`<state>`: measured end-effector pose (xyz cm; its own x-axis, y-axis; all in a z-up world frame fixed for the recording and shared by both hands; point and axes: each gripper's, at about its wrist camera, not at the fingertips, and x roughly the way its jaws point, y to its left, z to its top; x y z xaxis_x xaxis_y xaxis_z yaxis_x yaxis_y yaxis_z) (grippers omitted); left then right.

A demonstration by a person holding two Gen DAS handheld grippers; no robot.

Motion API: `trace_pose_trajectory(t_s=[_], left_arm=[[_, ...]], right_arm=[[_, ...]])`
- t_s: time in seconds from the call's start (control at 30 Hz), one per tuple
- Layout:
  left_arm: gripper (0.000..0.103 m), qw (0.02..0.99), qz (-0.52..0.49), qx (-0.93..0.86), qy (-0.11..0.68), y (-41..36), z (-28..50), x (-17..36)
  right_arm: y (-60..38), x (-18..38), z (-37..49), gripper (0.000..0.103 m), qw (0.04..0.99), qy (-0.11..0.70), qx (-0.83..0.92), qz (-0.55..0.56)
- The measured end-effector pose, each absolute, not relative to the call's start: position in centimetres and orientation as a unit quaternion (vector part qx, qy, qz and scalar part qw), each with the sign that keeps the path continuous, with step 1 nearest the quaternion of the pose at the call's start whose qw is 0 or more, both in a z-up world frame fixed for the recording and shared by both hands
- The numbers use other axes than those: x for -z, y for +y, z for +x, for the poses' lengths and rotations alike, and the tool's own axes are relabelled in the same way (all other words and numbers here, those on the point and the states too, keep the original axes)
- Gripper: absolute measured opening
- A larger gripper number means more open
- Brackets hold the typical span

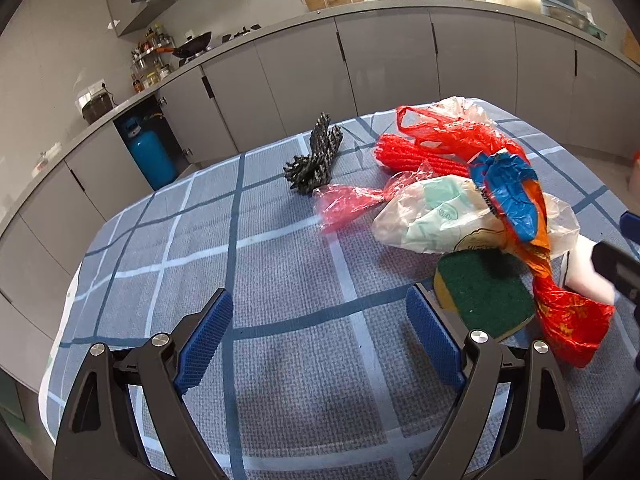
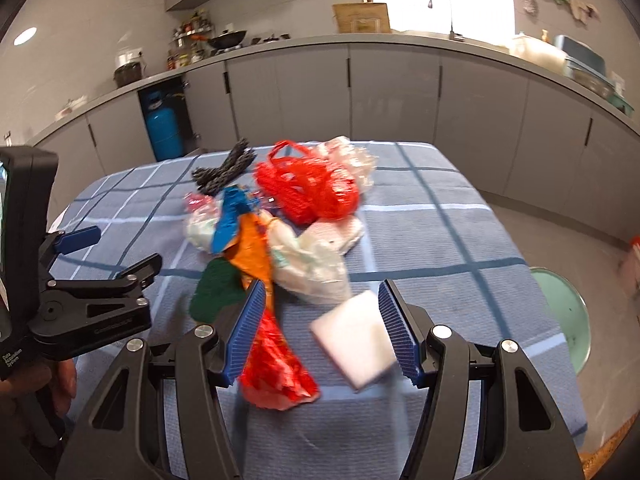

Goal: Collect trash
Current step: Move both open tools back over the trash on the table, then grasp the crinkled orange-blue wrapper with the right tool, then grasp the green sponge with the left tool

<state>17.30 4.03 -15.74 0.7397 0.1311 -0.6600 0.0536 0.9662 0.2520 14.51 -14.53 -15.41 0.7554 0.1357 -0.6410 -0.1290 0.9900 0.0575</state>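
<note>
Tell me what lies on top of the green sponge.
The twisted orange and red wrapper crosses the far right edge of the green sponge, and a clear bag overlaps its far edge. How far the sponge runs beneath them is covered.

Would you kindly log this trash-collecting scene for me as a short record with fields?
surface: table with blue checked cloth
trash pile: red plastic bag, blue-orange wrapper, pale bag
also there: green sponge, white block, dark scrubber
left claw: open, holding nothing
right claw: open, around the white block and wrapper tail, no visible pad contact
</note>
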Motion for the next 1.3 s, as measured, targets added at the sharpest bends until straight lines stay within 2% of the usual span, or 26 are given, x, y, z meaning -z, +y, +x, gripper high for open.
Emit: trace_pose_trajectory(t_s=[0.07, 0.37, 0.8, 0.87, 1.0, 1.3], left_arm=[[0.087, 0.924, 0.121, -0.025, 0.362, 4.5, 17.4, 15.9], [0.087, 0.922, 0.104, -0.031, 0.371, 6.1, 17.6, 16.4], [0.087, 0.927, 0.109, -0.003, 0.359, 3.3, 16.8, 15.1], [0.094, 0.929, 0.107, 0.004, 0.354, 2.0, 16.8, 14.7], [0.096, 0.931, 0.094, 0.034, 0.352, -0.6, 17.1, 14.3], [0.096, 0.906, 0.108, 0.046, 0.406, -4.3, 18.8, 18.4]], right_arm=[[-13.8, 15.8, 15.0, 0.058, 0.933, 0.350, -0.081, 0.002], [-11.2, 17.4, 17.1, 0.021, 0.917, 0.380, -0.117, -0.009], [-14.3, 13.5, 13.8, 0.018, 0.945, 0.319, -0.077, 0.004], [-15.6, 13.1, 13.3, 0.018, 0.947, 0.315, -0.056, 0.007], [-17.8, 13.1, 12.6, 0.018, 0.949, 0.313, -0.030, 0.015], [-20.3, 14.1, 11.8, 0.018, 0.947, 0.319, -0.014, 0.037]])
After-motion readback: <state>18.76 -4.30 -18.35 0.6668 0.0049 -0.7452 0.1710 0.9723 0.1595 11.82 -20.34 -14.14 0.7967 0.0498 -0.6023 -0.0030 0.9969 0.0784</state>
